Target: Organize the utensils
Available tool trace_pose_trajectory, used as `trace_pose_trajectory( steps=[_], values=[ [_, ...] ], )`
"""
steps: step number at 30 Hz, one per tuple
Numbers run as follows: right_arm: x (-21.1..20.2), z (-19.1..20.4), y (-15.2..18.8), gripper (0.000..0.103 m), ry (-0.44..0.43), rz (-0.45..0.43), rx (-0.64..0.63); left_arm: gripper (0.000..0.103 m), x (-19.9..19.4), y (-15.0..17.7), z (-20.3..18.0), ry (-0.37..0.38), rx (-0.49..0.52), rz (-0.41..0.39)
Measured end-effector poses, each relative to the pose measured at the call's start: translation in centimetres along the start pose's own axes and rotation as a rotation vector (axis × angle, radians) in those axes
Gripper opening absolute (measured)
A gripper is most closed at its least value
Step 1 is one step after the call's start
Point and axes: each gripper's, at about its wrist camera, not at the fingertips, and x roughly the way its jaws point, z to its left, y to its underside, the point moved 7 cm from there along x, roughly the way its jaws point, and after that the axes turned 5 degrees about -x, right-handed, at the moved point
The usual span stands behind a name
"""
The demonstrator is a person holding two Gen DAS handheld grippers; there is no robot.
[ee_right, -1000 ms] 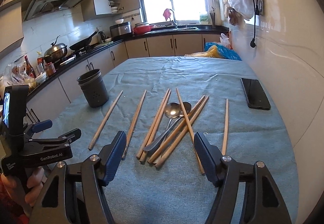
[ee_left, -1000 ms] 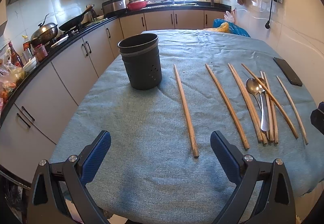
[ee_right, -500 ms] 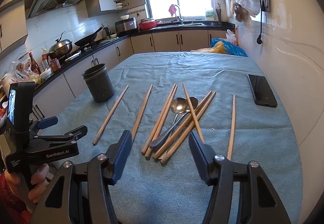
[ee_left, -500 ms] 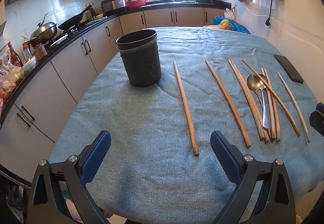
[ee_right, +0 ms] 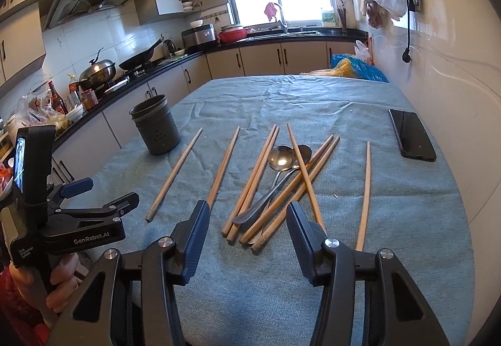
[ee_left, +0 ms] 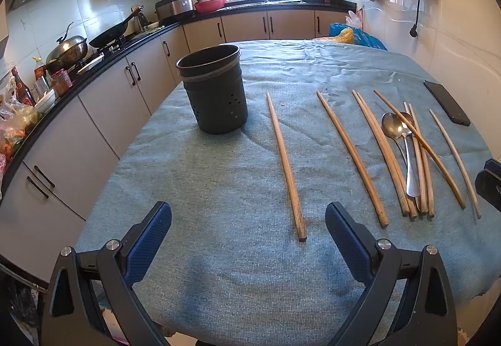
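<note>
Blue-padded fingers (ee_right: 194, 239) of the right gripper (ee_right: 245, 244) stand partly apart with nothing clamped; its jaws have just been closing, framing the near ends of the bunched brown wooden chopsticks (ee_right: 250, 186) and two steel spoons (ee_right: 281, 158) at the frame's centre. Wide apart and empty, the left gripper (ee_left: 247, 247) hangs low in its own view, a single wooden chopstick (ee_left: 285, 166) lying between its jaws. At upper left stands the dark perforated cylindrical utensil holder (ee_left: 213, 89), upright on the grey-blue tablecloth (ee_left: 219, 189). A black phone (ee_right: 411, 134) lies at right.
</note>
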Motion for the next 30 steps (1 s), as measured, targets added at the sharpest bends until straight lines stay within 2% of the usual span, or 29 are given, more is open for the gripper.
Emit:
trace_pose_trajectory(
  steps=[7, 12, 16, 21, 25, 30],
  values=[
    [0.3, -0.3, 0.1, 0.051, -0.009, 0.008, 0.005, 0.098, 0.3, -0.1, -0.4, 0.003, 0.011, 0.006],
    [0.9, -1.4, -0.7, 0.039, -0.092, 0.044, 0.061, 0.098, 0.6, -1.1, 0.1, 0.029, 0.008, 0.009],
    [1.0, -3.3, -2.4, 0.038, -0.105, 0.044, 0.098, 0.098, 1.3, -2.3, 0.8, 0.058, 0.001, 0.032],
    [2.1, -5.7, -5.2, 0.034, -0.071, 0.073, 0.076, 0.080, 2.0, -3.7, 1.0, 0.104, -0.003, 0.077],
    [3.8, -6.9, -7.3, 0.033, -0.079, 0.108, 0.069, 0.080, 2.7, -4.5, 0.7, 0.153, -0.014, 0.130],
    [7.5, -6.9, -8.1, 0.031, -0.121, 0.191, 0.055, 0.080, 3.4, -5.3, -0.2, 0.175, -0.011, 0.156]
  ],
)
